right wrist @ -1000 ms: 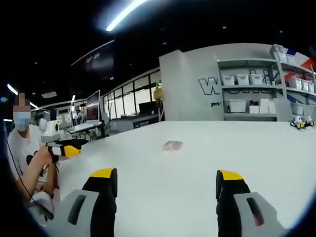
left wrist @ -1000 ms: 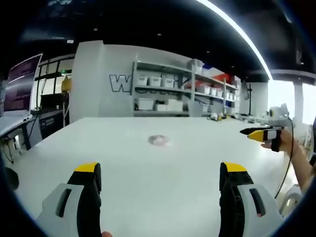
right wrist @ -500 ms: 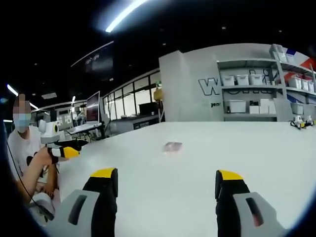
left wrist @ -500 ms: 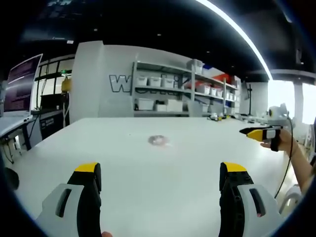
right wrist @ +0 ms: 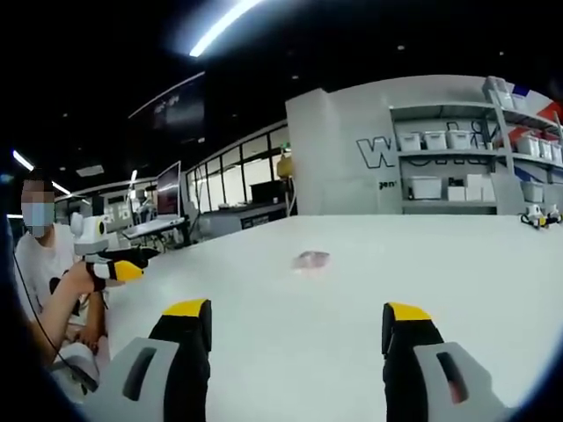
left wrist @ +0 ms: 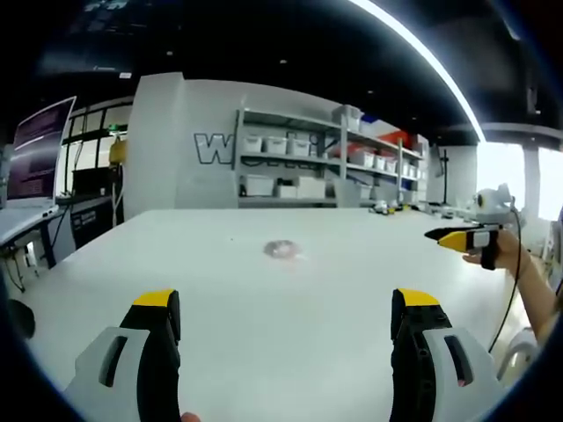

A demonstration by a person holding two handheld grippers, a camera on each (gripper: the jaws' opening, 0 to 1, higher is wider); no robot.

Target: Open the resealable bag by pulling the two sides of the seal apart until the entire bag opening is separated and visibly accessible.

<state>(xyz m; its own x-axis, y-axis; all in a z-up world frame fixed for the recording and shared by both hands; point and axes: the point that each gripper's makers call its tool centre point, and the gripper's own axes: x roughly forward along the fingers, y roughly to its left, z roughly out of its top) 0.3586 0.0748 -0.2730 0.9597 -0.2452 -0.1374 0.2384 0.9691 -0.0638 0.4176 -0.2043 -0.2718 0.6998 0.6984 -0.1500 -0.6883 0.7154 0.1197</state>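
Left gripper [left wrist: 281,308]: you hold it low over the near part of the white table [left wrist: 290,290], level, aimed across the top toward the resealable bag [left wrist: 283,250]. Its two yellow-tipped jaws stand wide apart with nothing between them. In the right gripper view it appears at the table's left edge [right wrist: 119,268], in your hand [right wrist: 75,280], its yellow tip pointing in over the table; your forearm runs down below it.

Right gripper [right wrist: 295,321]: held the same way, low and level over the table, well short of the bag [right wrist: 312,259]. Jaws spread wide, empty. In the left gripper view it appears off the table's right edge [left wrist: 462,237], yellow tip pointing inward, your hand [left wrist: 497,255] and forearm behind it and a cable hanging beneath.

Resealable bag: one small, pale, crumpled item lying flat near the middle of the table, well apart from both grippers. It is too small to tell whether the seal is parted.

Beyond the table's far edge: a grey wall with large lettering [left wrist: 215,148] and shelving [left wrist: 308,167] holding white bins.

Change from half a second ago: next to none. The bag lies where it lay; both grippers remain spread and clear of it; the right gripper view has shifted very slightly.
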